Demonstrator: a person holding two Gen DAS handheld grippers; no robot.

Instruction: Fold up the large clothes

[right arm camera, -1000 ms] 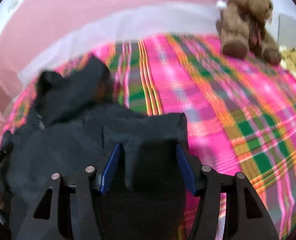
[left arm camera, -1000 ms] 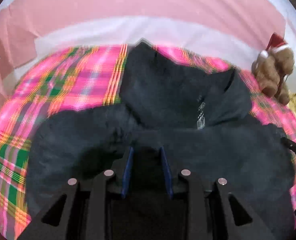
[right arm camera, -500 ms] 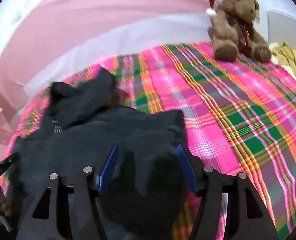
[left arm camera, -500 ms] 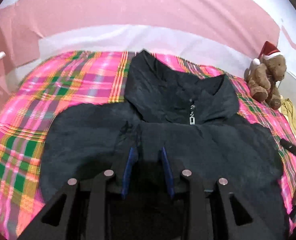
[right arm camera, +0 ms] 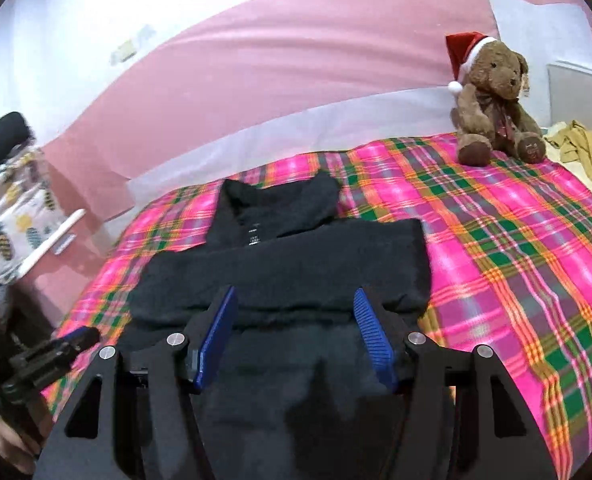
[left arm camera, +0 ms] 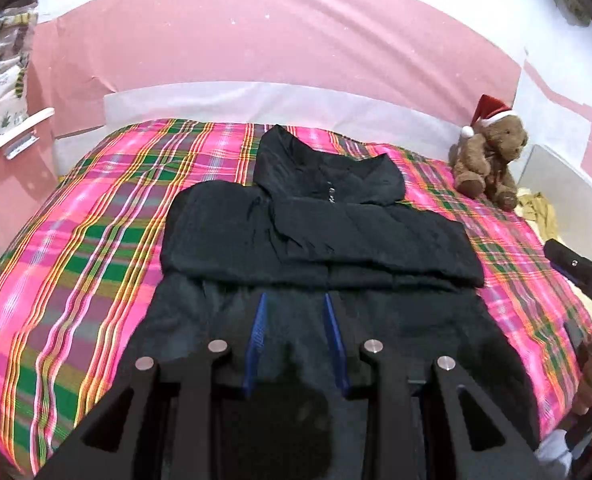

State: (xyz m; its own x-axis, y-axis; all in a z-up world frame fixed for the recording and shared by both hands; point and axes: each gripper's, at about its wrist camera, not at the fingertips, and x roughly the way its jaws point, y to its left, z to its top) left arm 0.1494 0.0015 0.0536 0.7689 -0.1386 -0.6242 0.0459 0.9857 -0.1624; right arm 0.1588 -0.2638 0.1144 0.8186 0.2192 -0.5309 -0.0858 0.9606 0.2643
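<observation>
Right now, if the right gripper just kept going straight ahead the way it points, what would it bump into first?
Most likely the black jacket lying on the plaid bedspread: the right gripper aims down at its folded sleeves. Depth is uncertain.

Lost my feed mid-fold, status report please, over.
Grippers: left gripper and right gripper both gripping near hem of black zip-up jacket. Jacket laid on pink plaid bedspread, sleeves folded across front. Brown teddy bear at far corner, clear.

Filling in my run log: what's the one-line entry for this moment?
jacket: flat on bed; sleeves: folded across; left gripper: over lower part, grip unclear; right gripper: same
</observation>
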